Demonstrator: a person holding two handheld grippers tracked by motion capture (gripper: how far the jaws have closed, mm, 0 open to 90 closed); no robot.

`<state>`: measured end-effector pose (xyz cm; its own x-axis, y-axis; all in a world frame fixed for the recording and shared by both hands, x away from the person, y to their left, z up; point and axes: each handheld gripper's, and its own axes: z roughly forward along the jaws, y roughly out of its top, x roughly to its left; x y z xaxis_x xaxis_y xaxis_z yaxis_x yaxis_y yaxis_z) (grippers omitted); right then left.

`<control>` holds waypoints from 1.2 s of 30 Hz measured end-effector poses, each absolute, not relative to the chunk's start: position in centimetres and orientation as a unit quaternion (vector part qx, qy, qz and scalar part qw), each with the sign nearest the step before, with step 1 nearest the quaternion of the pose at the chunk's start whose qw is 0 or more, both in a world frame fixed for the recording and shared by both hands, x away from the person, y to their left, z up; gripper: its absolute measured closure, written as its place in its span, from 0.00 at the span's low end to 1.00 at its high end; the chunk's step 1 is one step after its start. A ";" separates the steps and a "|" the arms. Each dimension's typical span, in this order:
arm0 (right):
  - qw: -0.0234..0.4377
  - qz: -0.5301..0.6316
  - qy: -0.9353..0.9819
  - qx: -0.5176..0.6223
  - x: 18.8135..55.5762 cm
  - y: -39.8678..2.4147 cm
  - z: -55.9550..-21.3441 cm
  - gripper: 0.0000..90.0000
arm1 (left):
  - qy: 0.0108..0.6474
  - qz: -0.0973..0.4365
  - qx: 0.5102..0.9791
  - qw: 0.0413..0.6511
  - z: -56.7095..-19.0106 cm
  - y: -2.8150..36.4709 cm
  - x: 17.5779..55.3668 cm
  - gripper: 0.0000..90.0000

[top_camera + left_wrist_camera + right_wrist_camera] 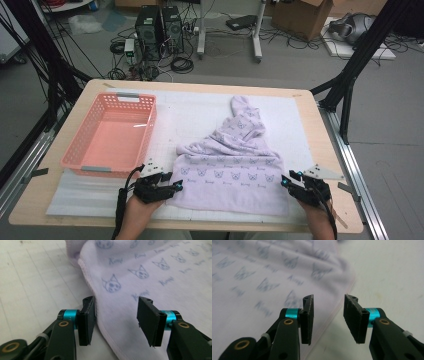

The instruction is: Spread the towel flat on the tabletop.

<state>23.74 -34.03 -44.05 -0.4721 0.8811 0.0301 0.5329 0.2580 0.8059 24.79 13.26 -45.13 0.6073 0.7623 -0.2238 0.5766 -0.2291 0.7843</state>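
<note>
Wooden table [310, 150] w/ white mat, grey floor, PCs & cables behind. High view: we see lilac towel [232, 167] w/ cat print at mat centre, near edge flat, far part bunched. Pink basket [80, 150] to its left. Left gripper [176, 185] at towel's near-left corner, right gripper [284, 181] at near-right corner.

Left gripper view: we note jaws apart, released; towel [150, 280] hem lies between them, pads not pressing.

Right gripper view: jaws apart too; towel [262, 277] edge runs under gap, nothing clamped.
</note>
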 end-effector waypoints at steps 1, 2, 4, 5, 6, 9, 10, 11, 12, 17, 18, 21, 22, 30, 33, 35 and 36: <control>0.214 0.395 0.764 0.462 23.1 -34.2 -44.0 0.64 | 0.432 0.098 0.777 0.448 -45.1 13.5 24.4 0.55; 0.203 0.400 0.765 0.461 22.6 -34.3 -44.0 0.63 | 0.434 0.096 0.773 0.453 -45.2 13.7 24.0 0.56; 0.189 0.401 0.774 0.452 21.7 -34.2 -44.1 0.62 | 0.438 0.096 0.765 0.463 -45.5 14.1 23.0 0.58; 0.184 0.398 0.778 0.449 21.3 -34.1 -44.2 0.62 | 0.439 0.097 0.762 0.466 -45.6 14.1 22.6 0.59; 0.181 0.397 0.782 0.446 21.0 -34.1 -44.3 0.61 | 0.438 0.102 0.759 0.470 -45.7 14.1 22.0 0.59; 0.171 0.389 0.788 0.446 20.0 -33.8 -44.7 0.61 | 0.438 0.116 0.757 0.471 -45.9 13.9 20.8 0.64; 0.167 0.389 0.789 0.445 19.8 -33.8 -44.8 0.63 | 0.437 0.124 0.757 0.469 -46.0 13.8 20.4 0.69; 0.160 0.387 0.794 0.441 19.6 -33.6 -44.9 0.64 | 0.433 0.131 0.760 0.467 -46.1 13.8 20.0 0.78; 0.168 0.381 0.797 0.437 19.2 -33.3 -45.0 0.66 | 0.434 0.130 0.759 0.468 -46.1 13.9 19.8 0.86; 0.149 0.383 0.798 0.441 18.1 -33.9 -44.8 0.95 | 0.437 0.113 0.757 0.471 -46.1 14.5 18.3 0.96; 0.145 0.383 0.799 0.441 17.9 -34.1 -44.8 0.95 | 0.435 0.109 0.760 0.471 -46.1 14.7 17.9 0.96; 0.138 0.375 0.807 0.435 16.5 -34.4 -44.5 0.96 | 0.436 0.097 0.759 0.474 -46.1 15.0 16.8 0.96; 0.138 0.373 0.810 0.431 16.0 -34.6 -44.4 0.96 | 0.434 0.094 0.760 0.475 -46.1 15.0 16.4 0.96; 0.133 0.367 0.822 0.414 12.9 -35.4 -44.2 0.94 | 0.415 0.087 0.776 0.466 -46.0 14.4 13.6 0.94; 0.139 0.382 0.811 0.421 13.0 -35.5 -44.2 0.74 | 0.425 0.110 0.758 0.483 -45.4 14.3 13.9 0.65; 0.144 0.401 0.799 0.424 13.5 -35.5 -44.0 0.66 | 0.425 0.129 0.747 0.495 -45.1 14.6 14.4 0.56; 0.148 0.408 0.793 0.428 13.7 -35.5 -43.9 0.65 | 0.433 0.134 0.739 0.499 -45.1 14.7 15.0 0.53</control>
<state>13.73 -35.54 -43.87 -0.5908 0.7987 0.1146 0.5574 0.3014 0.7736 15.03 14.72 -45.06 0.5890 0.7735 -0.2342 0.5067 -0.1276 0.8526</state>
